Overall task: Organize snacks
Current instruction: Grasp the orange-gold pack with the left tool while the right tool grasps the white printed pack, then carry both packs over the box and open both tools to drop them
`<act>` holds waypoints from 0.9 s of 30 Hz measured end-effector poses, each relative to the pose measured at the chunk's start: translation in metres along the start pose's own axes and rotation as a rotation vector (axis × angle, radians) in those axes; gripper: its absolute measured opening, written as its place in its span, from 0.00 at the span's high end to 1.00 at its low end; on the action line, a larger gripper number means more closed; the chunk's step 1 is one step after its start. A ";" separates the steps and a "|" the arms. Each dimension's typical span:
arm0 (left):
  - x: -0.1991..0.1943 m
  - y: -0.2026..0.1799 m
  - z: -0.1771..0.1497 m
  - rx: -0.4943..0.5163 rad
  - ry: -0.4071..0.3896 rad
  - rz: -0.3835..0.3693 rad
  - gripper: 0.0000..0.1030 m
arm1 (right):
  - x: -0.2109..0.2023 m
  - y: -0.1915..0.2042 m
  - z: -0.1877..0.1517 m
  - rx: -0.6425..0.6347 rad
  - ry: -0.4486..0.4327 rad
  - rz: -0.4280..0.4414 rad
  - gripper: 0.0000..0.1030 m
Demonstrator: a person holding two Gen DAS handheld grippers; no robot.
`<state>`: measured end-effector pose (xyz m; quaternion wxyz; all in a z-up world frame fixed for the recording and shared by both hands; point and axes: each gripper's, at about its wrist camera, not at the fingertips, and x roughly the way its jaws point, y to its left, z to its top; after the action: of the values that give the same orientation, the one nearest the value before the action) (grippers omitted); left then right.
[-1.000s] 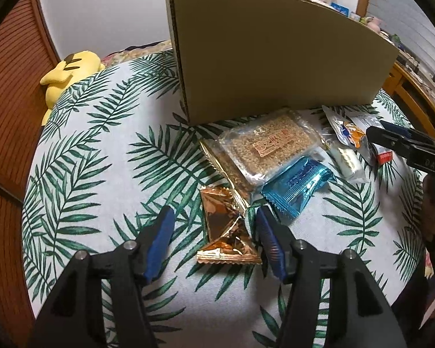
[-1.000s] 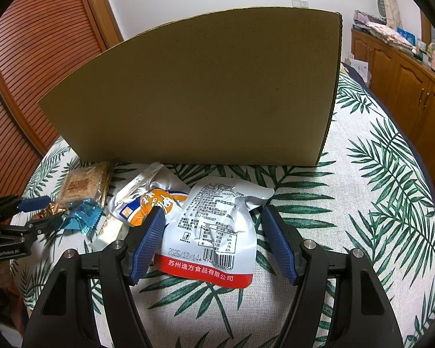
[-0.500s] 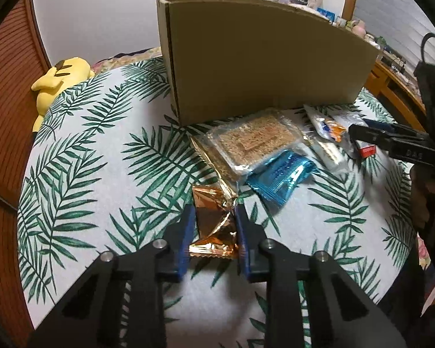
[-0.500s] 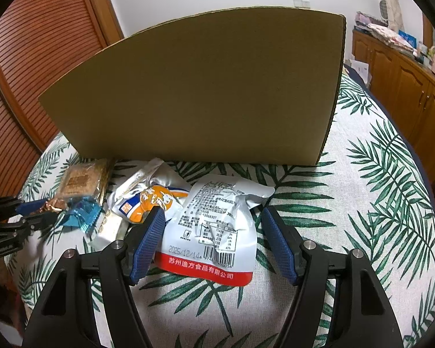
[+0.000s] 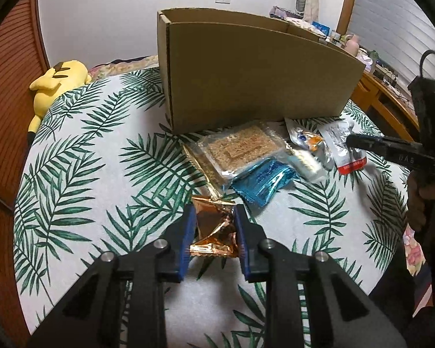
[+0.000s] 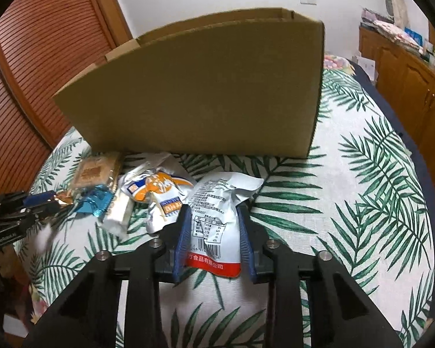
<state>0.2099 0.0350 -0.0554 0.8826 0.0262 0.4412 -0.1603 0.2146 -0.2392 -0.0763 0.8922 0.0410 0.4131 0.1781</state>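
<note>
My left tongs point(image 5: 213, 233) are pinched on the copper foil snack packet point(image 5: 214, 232), both blue pads against its crumpled sides, down on the leaf-print tabletop point(image 5: 81, 156). My right tongs point(image 6: 213, 232) are clamped on the white pouch with the red band point(image 6: 217, 220), barcode side up, its top flopping toward the cardboard box point(image 6: 206, 87).

Between the two grips lies the rest of the heap (all of it just in front of the box wall): a clear-wrapped sesame bar point(image 5: 240, 149) resting on a long gold-edged packet, a blue foil packet point(image 5: 264, 181) touching the bar's near corner, a small pale bar point(image 5: 306, 162) beside that, and a silver pouch with orange print point(image 6: 156, 191) right next to my white one.

The box stands open-topped. A yellow plush toy point(image 5: 56, 82) lies at the far left edge.
</note>
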 end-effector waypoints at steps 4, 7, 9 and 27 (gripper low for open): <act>-0.005 -0.001 0.000 -0.001 -0.013 -0.002 0.76 | -0.015 0.004 0.004 -0.013 -0.022 0.021 0.86; -0.009 -0.001 0.001 -0.007 -0.028 -0.002 0.77 | -0.024 0.004 0.005 -0.018 -0.032 0.028 0.94; -0.013 -0.001 0.001 -0.013 -0.041 -0.006 0.77 | -0.030 0.005 0.005 -0.021 -0.043 0.031 0.98; -0.043 -0.016 0.025 0.003 -0.150 -0.038 0.77 | -0.064 0.030 0.014 -0.096 -0.118 0.028 0.99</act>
<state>0.1997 0.0260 -0.0045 0.9100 0.0070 0.3739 -0.1791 0.1786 -0.2326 -0.0143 0.9133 0.0142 0.3503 0.2074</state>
